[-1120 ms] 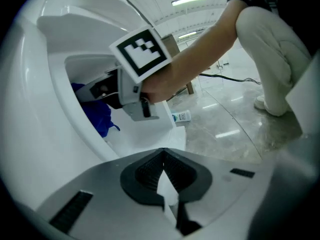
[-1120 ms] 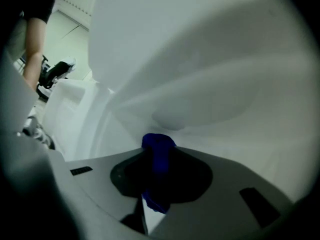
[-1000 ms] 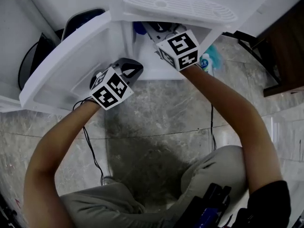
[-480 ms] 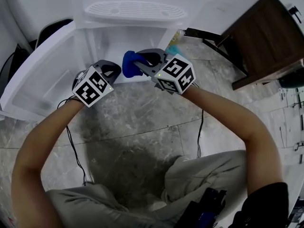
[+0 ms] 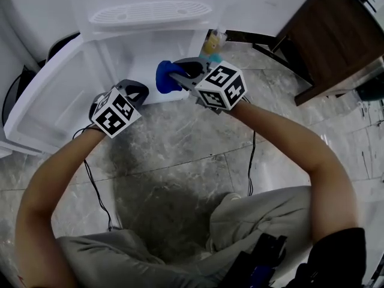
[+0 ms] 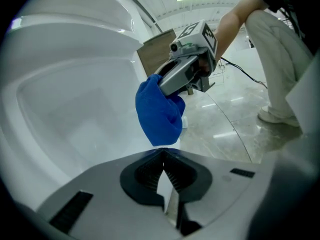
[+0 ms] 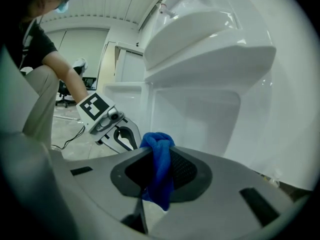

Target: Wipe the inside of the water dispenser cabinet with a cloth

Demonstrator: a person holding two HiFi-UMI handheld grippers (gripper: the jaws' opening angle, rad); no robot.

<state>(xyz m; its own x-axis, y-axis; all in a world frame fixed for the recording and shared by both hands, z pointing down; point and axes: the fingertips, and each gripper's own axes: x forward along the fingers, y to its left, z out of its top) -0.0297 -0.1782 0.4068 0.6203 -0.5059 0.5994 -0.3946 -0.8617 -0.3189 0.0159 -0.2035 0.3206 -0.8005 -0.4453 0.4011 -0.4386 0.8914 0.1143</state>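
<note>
Just outside the open cabinet's (image 5: 180, 44) front edge, over the floor (image 5: 180, 155), the right gripper (image 5: 180, 75) clamps the blue cloth (image 5: 164, 80), while the left gripper (image 5: 137, 90), clenched on nothing, sits beside the swung-out door (image 5: 42, 107)

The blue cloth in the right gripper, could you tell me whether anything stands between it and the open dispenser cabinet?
Nothing visible does. The blue cloth, clamped in the right gripper, faces the open cabinet; the shut left gripper sits aside by the door.
</note>
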